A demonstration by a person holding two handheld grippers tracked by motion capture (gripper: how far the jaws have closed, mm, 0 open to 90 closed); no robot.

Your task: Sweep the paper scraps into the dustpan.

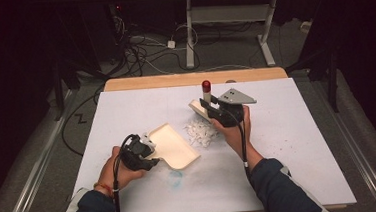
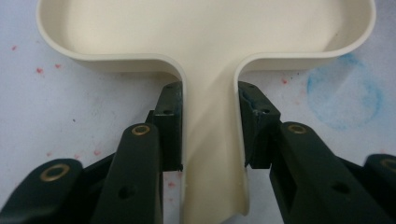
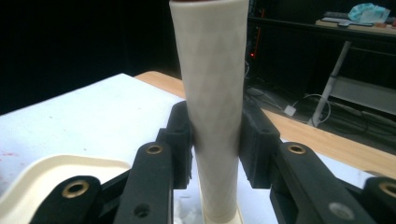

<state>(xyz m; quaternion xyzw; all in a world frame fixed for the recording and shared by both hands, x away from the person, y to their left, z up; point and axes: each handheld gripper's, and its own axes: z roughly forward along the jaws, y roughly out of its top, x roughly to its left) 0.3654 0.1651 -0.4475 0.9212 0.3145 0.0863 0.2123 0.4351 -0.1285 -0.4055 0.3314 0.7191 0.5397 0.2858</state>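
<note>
White surface (image 1: 289, 144) so far: dustpan (image 1: 174, 144) gripped by its handle in the left gripper (image 1: 146, 150), brush (image 1: 202, 105) clamped upright in the right gripper (image 1: 207, 106), white scraps (image 1: 200, 131) between them not yet swept in.

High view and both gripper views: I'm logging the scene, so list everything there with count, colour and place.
dustpan: 1, cream, table centre-left, handle clamped by left gripper
brush: 1, white handle, red tip, upright in right gripper
scraps: one pile, white, between dustpan and brush
table: 1, white top, wooden far edge
cables: several, floor behind table
left gripper: 1, black, shut on dustpan
right gripper: 1, black, shut on brush
hands: 2, dark sleeves
</note>
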